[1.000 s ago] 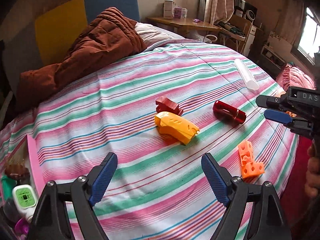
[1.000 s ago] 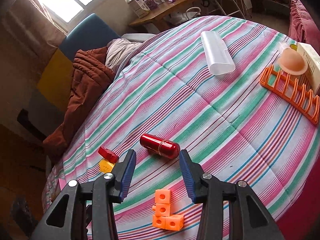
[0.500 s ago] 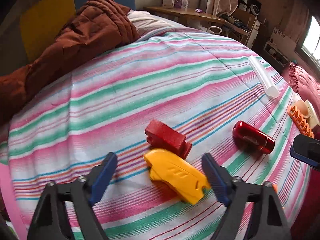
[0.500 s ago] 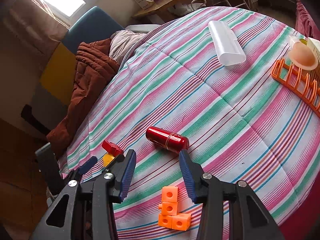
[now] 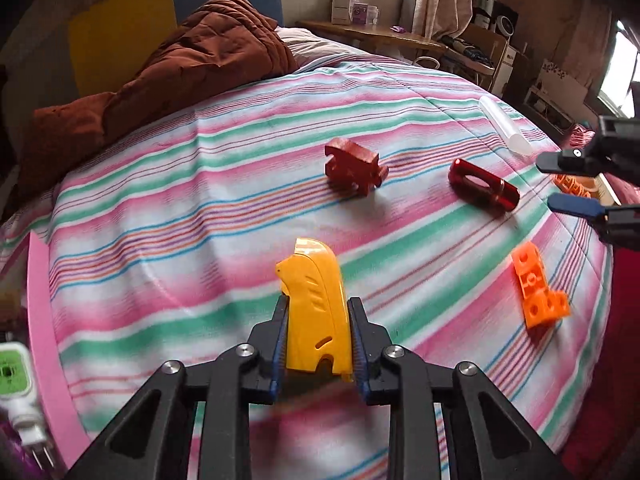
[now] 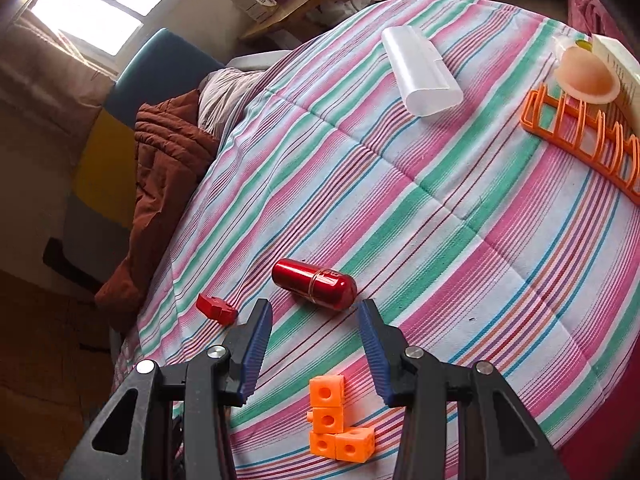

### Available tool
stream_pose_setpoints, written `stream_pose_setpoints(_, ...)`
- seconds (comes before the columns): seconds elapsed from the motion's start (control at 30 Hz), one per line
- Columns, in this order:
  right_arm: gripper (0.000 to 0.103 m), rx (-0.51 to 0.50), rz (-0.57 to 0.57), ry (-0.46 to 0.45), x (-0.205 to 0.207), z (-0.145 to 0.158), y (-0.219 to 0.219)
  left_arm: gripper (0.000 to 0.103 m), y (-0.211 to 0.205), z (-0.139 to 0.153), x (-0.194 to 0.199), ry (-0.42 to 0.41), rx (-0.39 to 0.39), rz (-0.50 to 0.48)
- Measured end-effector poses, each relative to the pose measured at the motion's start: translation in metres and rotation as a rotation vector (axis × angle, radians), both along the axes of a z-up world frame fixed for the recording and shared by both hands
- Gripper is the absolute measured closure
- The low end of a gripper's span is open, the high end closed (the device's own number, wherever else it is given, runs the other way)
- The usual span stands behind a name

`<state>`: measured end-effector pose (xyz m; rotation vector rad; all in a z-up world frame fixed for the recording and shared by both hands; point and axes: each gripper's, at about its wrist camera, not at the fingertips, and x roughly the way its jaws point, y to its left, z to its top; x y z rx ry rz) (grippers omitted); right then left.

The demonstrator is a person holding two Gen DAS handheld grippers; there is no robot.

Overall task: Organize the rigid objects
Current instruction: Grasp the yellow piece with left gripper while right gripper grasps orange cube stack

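The left tongs (image 5: 318,320) have just squeezed shut on the yellow piece (image 5: 316,308) and lifted it off the striped bed (image 5: 200,208). So one thing is ready to move. The red block (image 5: 354,166), red capsule (image 5: 482,184) and orange cubes (image 6: 336,420) lie loose. The right tongs (image 6: 316,354) hang wide open over the cubes.

glossy red capsule (image 6: 314,284), cloth bedspread (image 6: 440,200)
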<state>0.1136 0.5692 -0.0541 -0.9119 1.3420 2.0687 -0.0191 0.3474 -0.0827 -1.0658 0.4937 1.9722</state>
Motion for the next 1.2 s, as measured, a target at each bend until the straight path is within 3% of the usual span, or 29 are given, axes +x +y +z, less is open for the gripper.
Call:
stream_pose_setpoints(0.17,0.058,-0.023,-0.004,-0.008,0.000,-0.004,0.002,0.076,-0.036,0.001,0.027,0.007,0.015,0.026)
stream_pose_setpoints(0.27,0.058,-0.053,0.052,-0.018,-0.009,-0.009,-0.003,0.076,-0.046,-0.002,0.034,0.030,0.033,0.029)
stream_pose_setpoints(0.57,0.058,-0.021,0.198,-0.176,-0.030,-0.018,-0.028,0.075,-0.047,-0.005,0.036,0.067,0.054,0.033)
stream_pose_setpoints(0.83,0.058,0.056,0.300,-0.335,-0.040,-0.022,-0.059,0.075,-0.051,-0.006,0.034,0.051,0.085,0.035)
stream_pose_setpoints(0.87,0.059,0.084,0.327,-0.360,-0.043,-0.023,-0.063,0.075,-0.051,-0.006,0.034,0.051,0.088,0.036)
stream_pose_setpoints(0.9,0.076,0.131,0.361,-0.386,-0.047,-0.023,-0.069,0.075,-0.052,-0.006,0.034,0.051,0.091,0.036)
stream_pose_setpoints(1.13,0.079,0.222,0.621,-0.294,-0.091,-0.022,-0.116,0.075,-0.055,-0.007,0.036,0.061,0.102,0.031)
stream_pose_setpoints(1.2,0.078,0.265,0.667,-0.304,-0.104,-0.025,-0.124,0.075,-0.055,-0.007,0.036,0.060,0.106,0.031)
